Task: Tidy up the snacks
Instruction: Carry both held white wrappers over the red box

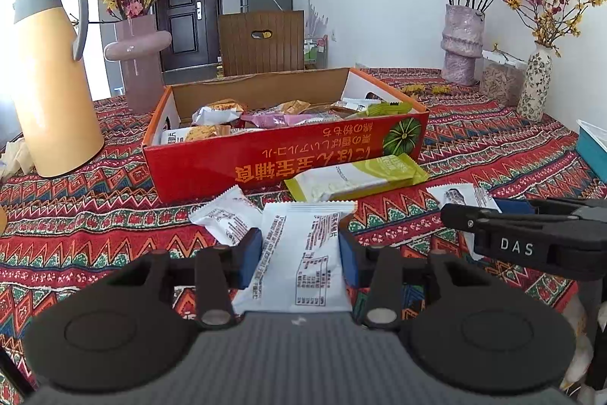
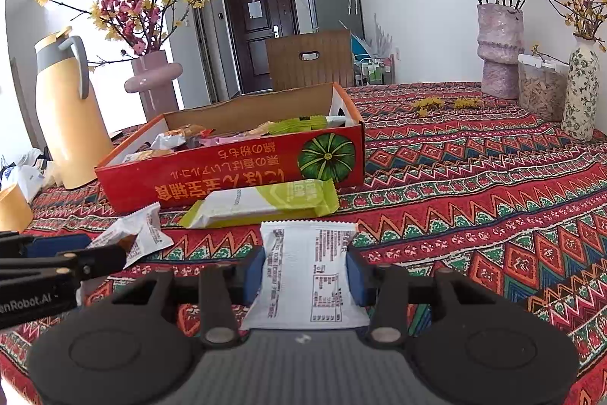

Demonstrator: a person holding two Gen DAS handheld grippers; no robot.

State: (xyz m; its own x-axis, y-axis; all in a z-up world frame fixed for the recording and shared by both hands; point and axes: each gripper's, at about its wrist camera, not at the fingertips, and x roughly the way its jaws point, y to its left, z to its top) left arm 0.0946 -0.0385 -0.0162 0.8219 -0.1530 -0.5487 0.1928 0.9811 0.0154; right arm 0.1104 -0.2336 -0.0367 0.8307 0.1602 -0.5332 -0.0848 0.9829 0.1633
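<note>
A red cardboard box [image 1: 288, 158] [image 2: 235, 177] with several snack packets inside stands on the patterned tablecloth. My left gripper [image 1: 300, 253] is shut on a white snack packet [image 1: 303, 260], held low in front of the box. My right gripper [image 2: 305, 270] is shut on another white snack packet [image 2: 307, 276], to the right of the left one. A green and white bar [image 1: 356, 177] [image 2: 261, 202] lies against the box front. A small white packet [image 1: 227, 215] [image 2: 136, 234] lies left of it. The right gripper shows in the left wrist view [image 1: 531, 238].
A yellow thermos jug [image 1: 49, 82] [image 2: 68, 112] stands left of the box, a pink vase [image 1: 138, 63] behind it. Vases [image 2: 499, 52] and a clear container [image 2: 540, 86] stand at the far right. A teal box [image 1: 592, 147] sits at the right edge.
</note>
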